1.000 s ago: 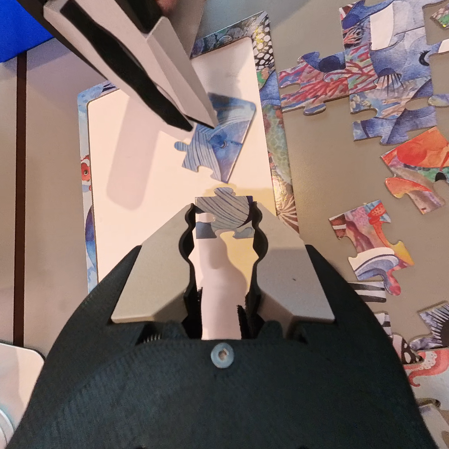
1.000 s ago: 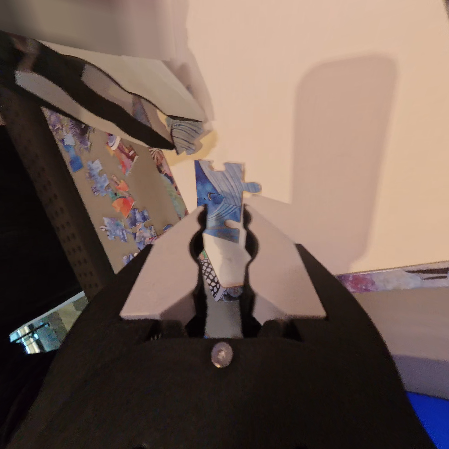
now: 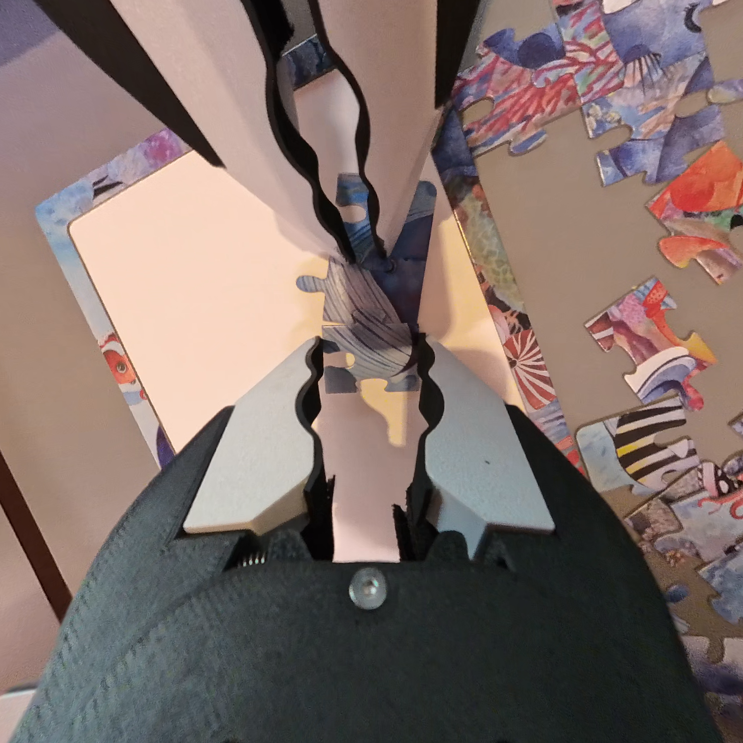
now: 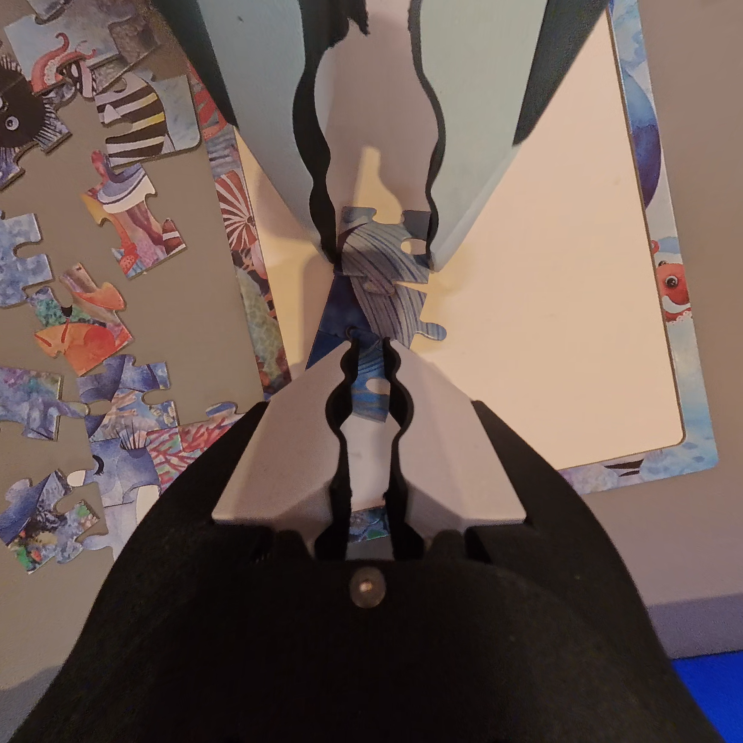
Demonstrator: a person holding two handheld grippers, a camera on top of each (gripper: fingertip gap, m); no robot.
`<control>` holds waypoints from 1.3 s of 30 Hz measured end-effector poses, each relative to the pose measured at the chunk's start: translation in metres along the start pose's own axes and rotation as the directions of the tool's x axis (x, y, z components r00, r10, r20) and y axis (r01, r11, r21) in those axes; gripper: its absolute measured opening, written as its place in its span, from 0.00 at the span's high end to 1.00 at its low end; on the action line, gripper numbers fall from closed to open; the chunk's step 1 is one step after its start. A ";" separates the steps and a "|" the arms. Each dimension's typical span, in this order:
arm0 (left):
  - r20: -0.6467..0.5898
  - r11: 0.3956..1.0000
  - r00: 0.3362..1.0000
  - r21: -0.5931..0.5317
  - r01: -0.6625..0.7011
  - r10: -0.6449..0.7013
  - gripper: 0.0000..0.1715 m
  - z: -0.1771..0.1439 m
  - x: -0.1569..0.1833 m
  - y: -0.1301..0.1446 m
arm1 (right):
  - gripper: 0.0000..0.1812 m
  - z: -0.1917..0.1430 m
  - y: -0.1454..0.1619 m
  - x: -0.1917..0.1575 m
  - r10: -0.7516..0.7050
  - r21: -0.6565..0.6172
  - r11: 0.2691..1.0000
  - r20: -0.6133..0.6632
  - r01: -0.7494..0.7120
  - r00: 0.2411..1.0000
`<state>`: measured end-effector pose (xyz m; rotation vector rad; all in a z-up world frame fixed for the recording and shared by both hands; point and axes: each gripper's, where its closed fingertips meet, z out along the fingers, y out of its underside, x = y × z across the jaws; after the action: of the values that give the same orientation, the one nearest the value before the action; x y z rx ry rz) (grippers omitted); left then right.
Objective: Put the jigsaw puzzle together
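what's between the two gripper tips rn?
Left wrist view: only the two blue striped pieces, one in the left gripper, one in the right gripper, meeting edge to edge over the white tray.

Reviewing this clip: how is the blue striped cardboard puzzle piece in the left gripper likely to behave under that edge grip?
The blue striped cardboard puzzle piece looks thin and flat, so probably light and fairly stiff. The left gripper pinches it only by its side edges, so it may pivot or slip when pressed against the darker blue piece in the right gripper. Its narrow tabs could bend.
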<state>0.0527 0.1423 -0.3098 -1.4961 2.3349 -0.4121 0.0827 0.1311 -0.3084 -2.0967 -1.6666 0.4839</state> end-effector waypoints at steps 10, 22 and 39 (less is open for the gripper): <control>-0.137 0.994 0.986 -0.032 -0.100 0.095 0.74 0.002 -0.001 0.002 | 1.00 -0.008 -0.019 0.001 0.031 0.164 0.986 -0.027 -0.026 0.999; -0.174 0.996 0.981 0.002 -0.088 0.087 0.73 0.002 -0.002 0.004 | 1.00 0.014 -0.026 0.007 0.024 0.229 0.973 -0.096 -0.002 0.995; -0.146 1.000 0.989 0.018 -0.023 0.025 0.73 -0.002 -0.004 0.010 | 1.00 0.005 -0.028 0.005 0.005 0.235 0.971 -0.172 0.036 0.985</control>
<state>0.0455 0.1497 -0.3116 -1.4741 2.4524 -0.5509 0.0574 0.1421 -0.2982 -1.8937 -1.4501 0.4592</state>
